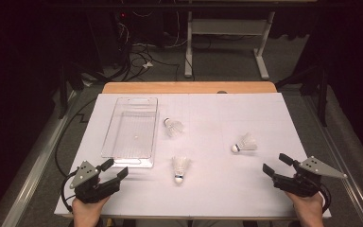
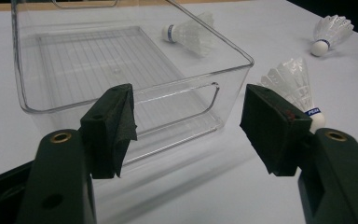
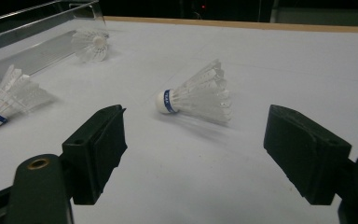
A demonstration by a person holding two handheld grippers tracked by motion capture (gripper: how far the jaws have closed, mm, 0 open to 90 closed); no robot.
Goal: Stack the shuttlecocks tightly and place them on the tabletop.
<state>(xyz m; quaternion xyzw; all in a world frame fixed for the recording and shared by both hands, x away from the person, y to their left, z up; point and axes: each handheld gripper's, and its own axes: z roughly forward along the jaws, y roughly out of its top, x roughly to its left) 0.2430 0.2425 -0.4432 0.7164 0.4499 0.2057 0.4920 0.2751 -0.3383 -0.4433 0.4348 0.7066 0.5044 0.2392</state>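
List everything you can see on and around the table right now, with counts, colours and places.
Shuttlecocks: 3, white, lying on the table sheet; one beside the bin's right wall, one near the front middle, one to the right.
Bin: 1, clear plastic, left part of the table, nothing in it.
Table: 1, white sheet over a wooden top.
Desk frame: 1, white, on the floor behind the table.
Left tongs: 1, black, front left, open.
Right tongs: 1, black, front right, open.
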